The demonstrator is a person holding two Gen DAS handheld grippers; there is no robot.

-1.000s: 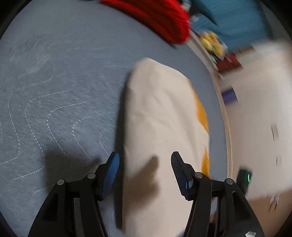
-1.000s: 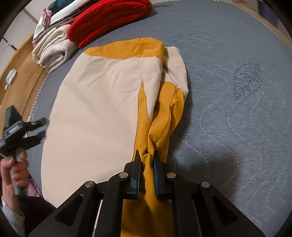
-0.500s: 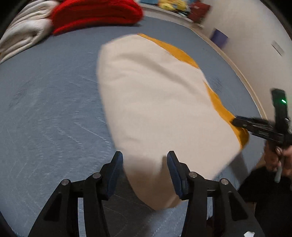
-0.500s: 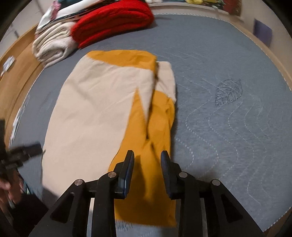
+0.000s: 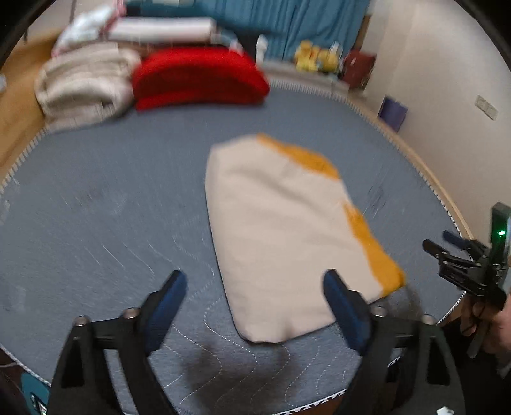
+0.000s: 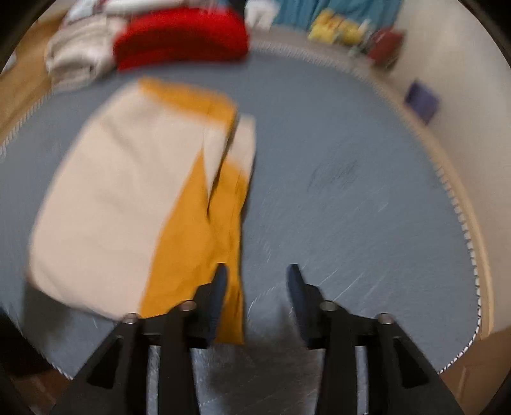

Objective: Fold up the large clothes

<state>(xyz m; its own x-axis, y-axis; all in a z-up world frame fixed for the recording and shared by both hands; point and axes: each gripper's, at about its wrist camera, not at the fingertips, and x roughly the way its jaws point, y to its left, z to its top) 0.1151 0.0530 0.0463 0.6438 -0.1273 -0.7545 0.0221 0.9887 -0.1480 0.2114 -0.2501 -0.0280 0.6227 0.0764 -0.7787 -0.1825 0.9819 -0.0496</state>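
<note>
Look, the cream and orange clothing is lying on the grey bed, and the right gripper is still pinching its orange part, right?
Not quite. The cream and orange clothing does lie on the grey bed, but the right gripper isn't pinching it. Its fingers have just been opening and now stand apart with nothing between them, the orange part lying free beneath. The right wrist view shows this.

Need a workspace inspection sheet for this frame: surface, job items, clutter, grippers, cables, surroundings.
Surface: grey quilted mattress, stitched wavy lines.
Job's things: cream and mustard garment lying folded lengthwise, flat on the mattress.
Clutter: red folded knit and beige folded stack at the far edge.
Grippers: left gripper open wide, jaws just opened, nothing between them; right gripper open, jaws just opened, garment released.
Cables: nothing seen.
Surroundings: blue curtain, yellow toys, pale wall, wooden floor; views blurred.
</note>
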